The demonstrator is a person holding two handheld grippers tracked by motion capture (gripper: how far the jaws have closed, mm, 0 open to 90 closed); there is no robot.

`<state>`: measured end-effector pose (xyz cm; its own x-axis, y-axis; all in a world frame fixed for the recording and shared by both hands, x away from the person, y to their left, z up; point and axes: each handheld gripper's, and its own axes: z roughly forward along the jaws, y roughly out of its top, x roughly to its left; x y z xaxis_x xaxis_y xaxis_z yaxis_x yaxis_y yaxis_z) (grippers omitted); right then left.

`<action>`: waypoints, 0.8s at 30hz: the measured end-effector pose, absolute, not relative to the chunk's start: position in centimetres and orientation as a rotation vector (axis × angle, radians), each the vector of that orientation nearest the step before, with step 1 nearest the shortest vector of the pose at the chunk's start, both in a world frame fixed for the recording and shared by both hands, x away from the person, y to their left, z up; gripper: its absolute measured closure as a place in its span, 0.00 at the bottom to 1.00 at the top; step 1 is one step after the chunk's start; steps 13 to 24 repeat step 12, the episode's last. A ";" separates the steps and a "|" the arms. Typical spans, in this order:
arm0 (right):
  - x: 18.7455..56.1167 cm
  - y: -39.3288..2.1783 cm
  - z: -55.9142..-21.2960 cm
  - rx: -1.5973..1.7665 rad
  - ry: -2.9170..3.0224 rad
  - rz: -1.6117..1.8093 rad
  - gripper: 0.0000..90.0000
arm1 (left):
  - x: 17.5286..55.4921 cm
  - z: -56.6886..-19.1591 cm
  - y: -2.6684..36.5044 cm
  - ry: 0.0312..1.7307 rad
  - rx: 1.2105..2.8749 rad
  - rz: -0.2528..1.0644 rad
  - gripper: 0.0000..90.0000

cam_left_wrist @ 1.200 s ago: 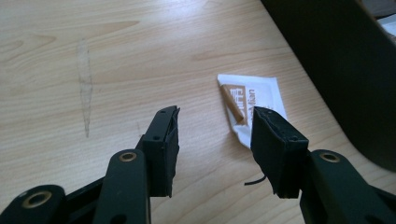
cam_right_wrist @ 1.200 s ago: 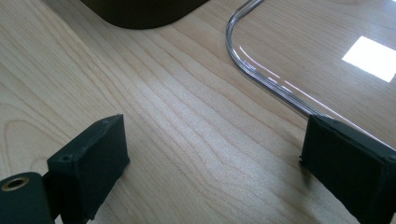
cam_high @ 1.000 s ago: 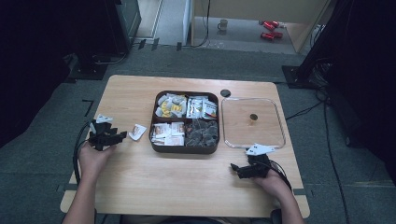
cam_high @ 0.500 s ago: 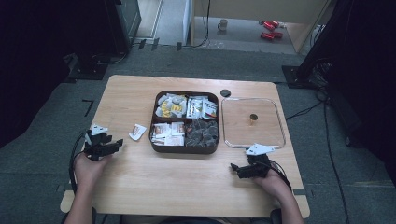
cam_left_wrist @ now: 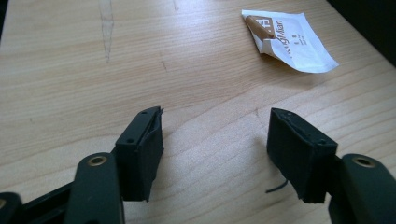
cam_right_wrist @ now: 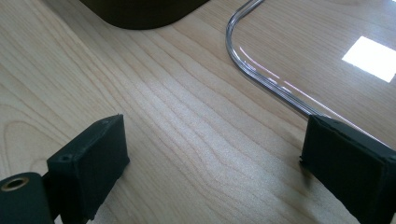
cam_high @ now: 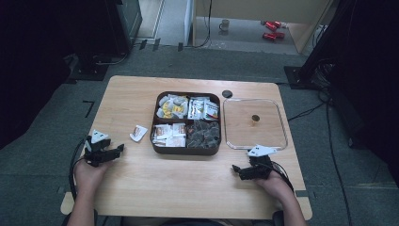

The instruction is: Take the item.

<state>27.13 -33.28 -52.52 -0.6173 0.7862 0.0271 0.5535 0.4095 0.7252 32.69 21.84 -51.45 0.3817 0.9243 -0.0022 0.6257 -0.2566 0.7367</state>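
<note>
Bright tabletop, dark surroundings, glare on clear lid (cam_right_wrist: 369, 58)

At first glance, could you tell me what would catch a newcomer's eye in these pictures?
The dark four-compartment tray at the table's middle, packed with small sachets, draws the eye first, with a clear square lid lying flat to its right. A lone white-and-brown packet lies on the bare wood left of the tray. The left gripper sits near it with jaws apart and nothing between them; the right gripper rests open by the lid's corner.
</note>
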 end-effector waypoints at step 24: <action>27.2 -33.3 -52.5 1.159 2.355 1.031 0.08 | 32.7 -51.7 21.9 1.327 1.970 0.589 0.34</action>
